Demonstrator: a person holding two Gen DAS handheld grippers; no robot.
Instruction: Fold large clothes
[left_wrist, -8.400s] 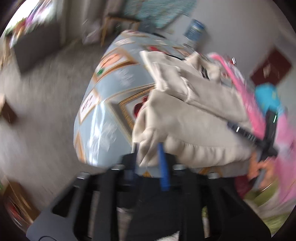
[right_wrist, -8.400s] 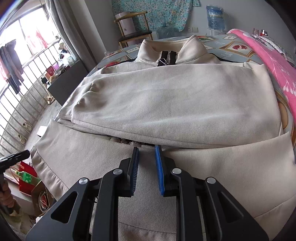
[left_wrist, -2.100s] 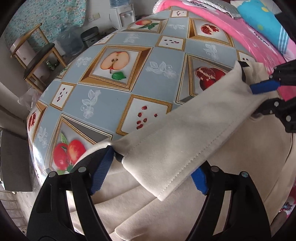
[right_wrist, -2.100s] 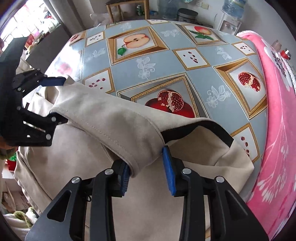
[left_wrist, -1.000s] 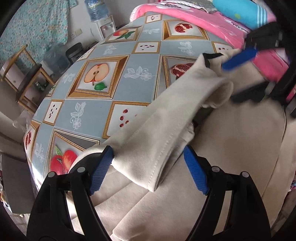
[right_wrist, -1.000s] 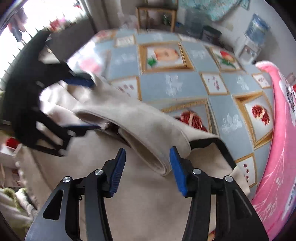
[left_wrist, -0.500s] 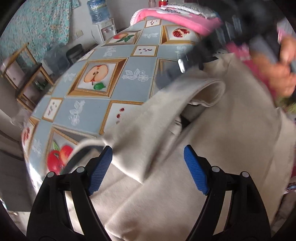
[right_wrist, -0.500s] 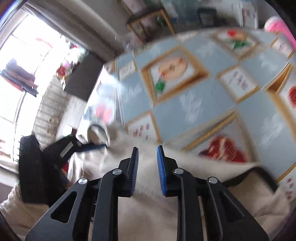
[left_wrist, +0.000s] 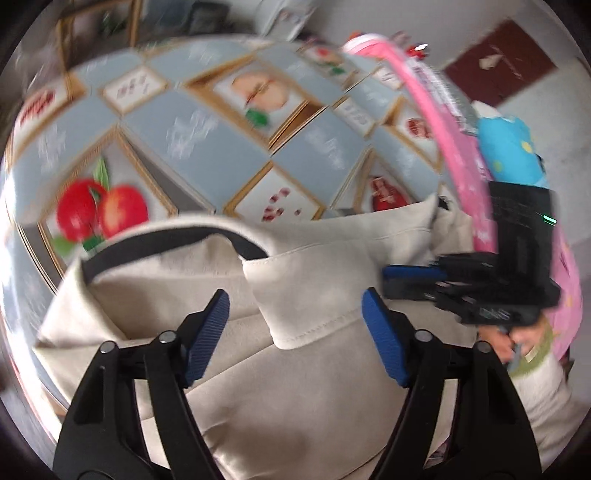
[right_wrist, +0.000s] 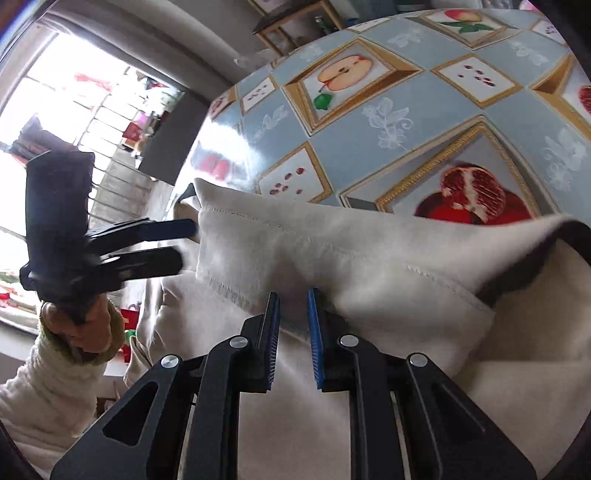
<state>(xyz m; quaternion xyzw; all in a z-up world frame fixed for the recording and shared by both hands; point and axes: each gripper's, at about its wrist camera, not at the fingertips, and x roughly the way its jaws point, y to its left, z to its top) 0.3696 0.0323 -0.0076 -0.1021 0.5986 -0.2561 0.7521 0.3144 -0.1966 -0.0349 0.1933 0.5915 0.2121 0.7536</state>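
Between left gripper (left_wrist: 295, 317) jaws: garment (left_wrist: 314, 295) fold; apparently ungripped

Bright barred window (right_wrist: 55, 122) far left of me; wooden chair (right_wrist: 295, 22) beyond fruit-print tablecloth (right_wrist: 424, 110); dark red door (left_wrist: 500, 70) in white wall, far right.

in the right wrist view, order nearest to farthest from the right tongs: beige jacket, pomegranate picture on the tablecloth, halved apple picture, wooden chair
1. Beige fabric jacket, just ahead of the right tongs.
2. Red pomegranate picture, right, beyond the jacket.
3. Halved apple picture, farther up.
4. Wooden chair, top, beyond the table.

No lettering, label or number is legible in either view.
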